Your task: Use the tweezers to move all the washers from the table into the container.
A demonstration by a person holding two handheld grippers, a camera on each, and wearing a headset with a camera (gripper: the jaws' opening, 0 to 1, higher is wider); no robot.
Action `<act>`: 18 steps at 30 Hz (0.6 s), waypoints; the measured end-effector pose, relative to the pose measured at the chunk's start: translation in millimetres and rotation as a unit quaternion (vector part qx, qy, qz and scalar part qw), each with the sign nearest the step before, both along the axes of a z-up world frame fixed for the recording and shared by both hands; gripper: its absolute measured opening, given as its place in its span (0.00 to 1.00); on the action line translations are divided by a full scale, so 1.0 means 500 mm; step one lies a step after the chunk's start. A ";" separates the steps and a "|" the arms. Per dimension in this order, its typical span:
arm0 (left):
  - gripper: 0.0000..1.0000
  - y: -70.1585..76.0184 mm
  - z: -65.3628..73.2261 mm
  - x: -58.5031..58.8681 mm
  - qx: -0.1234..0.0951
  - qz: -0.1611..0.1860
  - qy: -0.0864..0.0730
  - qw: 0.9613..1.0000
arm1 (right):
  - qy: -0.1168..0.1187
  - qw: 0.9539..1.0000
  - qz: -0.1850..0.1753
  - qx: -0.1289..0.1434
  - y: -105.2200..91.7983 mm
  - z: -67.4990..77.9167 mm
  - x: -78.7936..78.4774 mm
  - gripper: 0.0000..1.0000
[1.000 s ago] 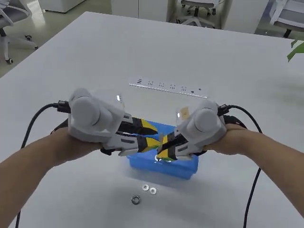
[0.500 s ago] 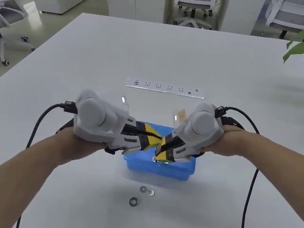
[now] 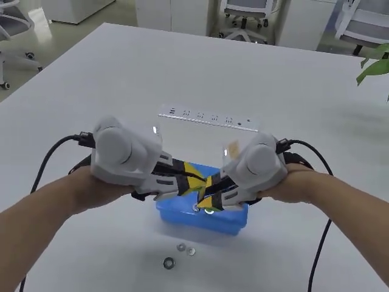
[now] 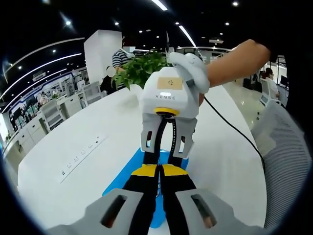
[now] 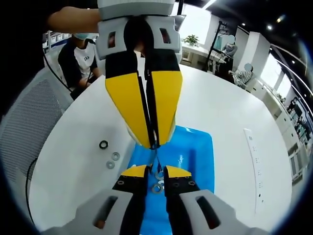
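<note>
The blue container (image 3: 176, 214) sits on the white table, and both grippers meet nose to nose above it. My left gripper (image 3: 193, 180) is shut on thin metal tweezers (image 5: 156, 152), whose tips point down into the container (image 5: 195, 152) toward washers (image 5: 157, 186) lying inside. My right gripper (image 5: 155, 172) faces it with a narrow gap between its jaws; the tweezer tips hang in that gap. In the left gripper view my left gripper (image 4: 160, 171) stands closed in front of the right one. Three washers (image 3: 181, 247) lie on the table just in front of the container, also washers (image 5: 113, 157).
A white power strip (image 3: 206, 117) lies behind the container. Office chairs (image 3: 246, 15) stand past the far table edge, and a green plant (image 3: 374, 67) is at the right. A person (image 5: 80, 54) sits beyond the table in the right gripper view.
The head camera has tilted, so the whole scene sits a little higher. Both grippers stay over the container and the three table washers have not moved.
</note>
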State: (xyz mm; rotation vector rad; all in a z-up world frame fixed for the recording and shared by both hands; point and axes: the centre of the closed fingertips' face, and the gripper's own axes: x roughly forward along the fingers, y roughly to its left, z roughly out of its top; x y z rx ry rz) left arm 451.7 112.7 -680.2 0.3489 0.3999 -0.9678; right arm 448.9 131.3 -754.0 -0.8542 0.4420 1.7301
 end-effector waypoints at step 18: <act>0.05 0.000 0.040 -0.011 -0.008 0.010 0.000 1.000 | -0.006 0.997 -0.076 0.028 -0.057 0.062 0.007 0.30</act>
